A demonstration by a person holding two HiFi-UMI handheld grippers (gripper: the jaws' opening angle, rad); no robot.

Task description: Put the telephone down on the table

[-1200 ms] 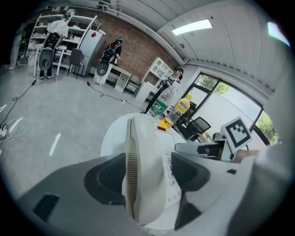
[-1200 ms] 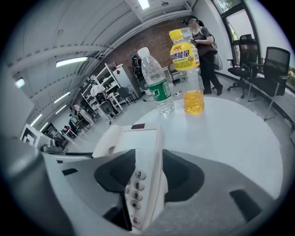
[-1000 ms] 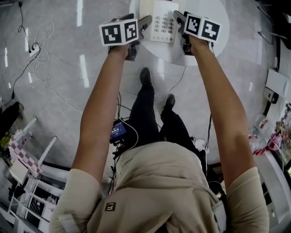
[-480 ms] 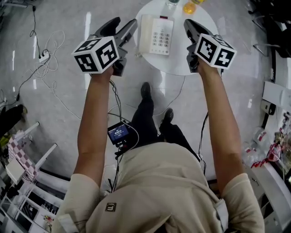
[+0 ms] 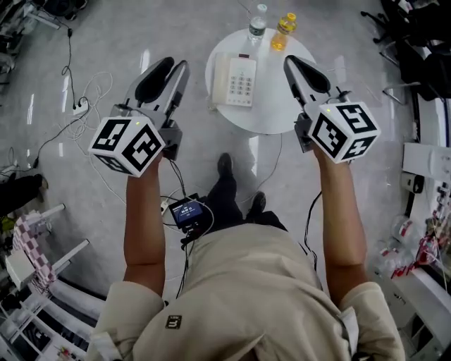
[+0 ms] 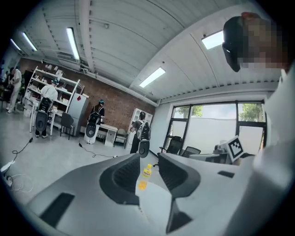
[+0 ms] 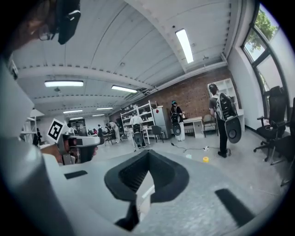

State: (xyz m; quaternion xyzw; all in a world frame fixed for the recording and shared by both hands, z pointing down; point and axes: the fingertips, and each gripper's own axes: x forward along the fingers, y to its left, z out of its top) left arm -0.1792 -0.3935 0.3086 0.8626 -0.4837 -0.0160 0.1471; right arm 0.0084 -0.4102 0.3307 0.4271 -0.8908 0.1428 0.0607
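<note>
The round white table bears the telephone, untouched; left of the table the empty left gripper is closing, gap narrow; over the table's right edge, the right gripper is closed, empty.

Two bottles stand at 12 o'clock: a clear bottle and, just right of it, a yellow bottle. Cables and a power strip lie on the floor at 10 o'clock. A lit screen sits near centre, and a checked cloth at 8 o'clock.
</note>
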